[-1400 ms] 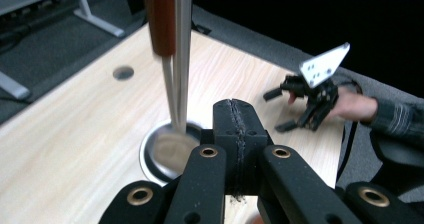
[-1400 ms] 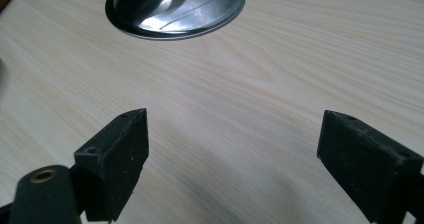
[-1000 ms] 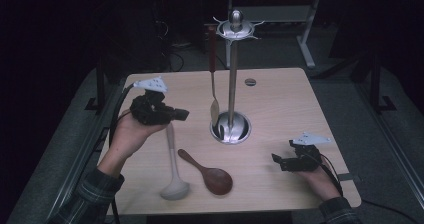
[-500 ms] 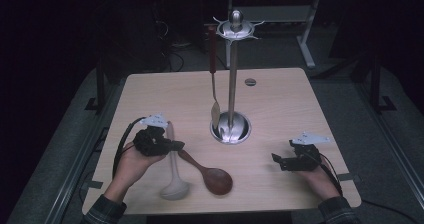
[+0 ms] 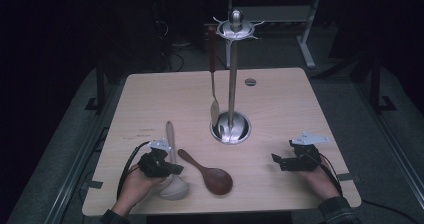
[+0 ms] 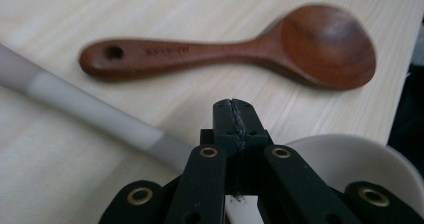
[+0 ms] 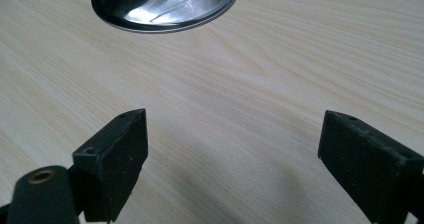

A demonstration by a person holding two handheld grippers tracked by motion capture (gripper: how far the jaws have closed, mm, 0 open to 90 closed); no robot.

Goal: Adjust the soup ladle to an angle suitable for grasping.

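left gripper [image 6: 235, 116]: jaws pressed flat together, nothing between them; sits low over the white ladle, tips just above where the handle meets the bowl, near front-left of table [image 5: 150, 99].
right gripper [image 7: 232, 149]: jaws wide apart, nothing between, only bare wood under them; parked at front-right, well apart from the utensils.
white ladle [image 5: 172, 176]: lies flat, bowl toward the person, handle running away toward the table middle; partly under the left gripper in the high view.
wooden spoon [image 6: 235, 51]: flat just beside the ladle, bowl toward the front edge, hang-hole end toward the stand; not touching the ladle as far as can be told.
utensil stand [image 5: 232, 79]: upright at table centre, round steel base, one dark-handled utensil [image 5: 212, 69] already hanging from a top hook.
likely step: picking up the ladle to hang it, judged from the layout.
risk 1: closed jaws pressed down would only nudge the ladle; smooth round handle likely to roll or skid into the spoon.
risk 2: grabbing near the bowl puts the weight off-balance; ladle could swing or slip on lift.
risk 3: carried long handle may clip the stand or the hanging utensil and tip it.
risk 4: bowl sits close to front edge; a shove could send it off.
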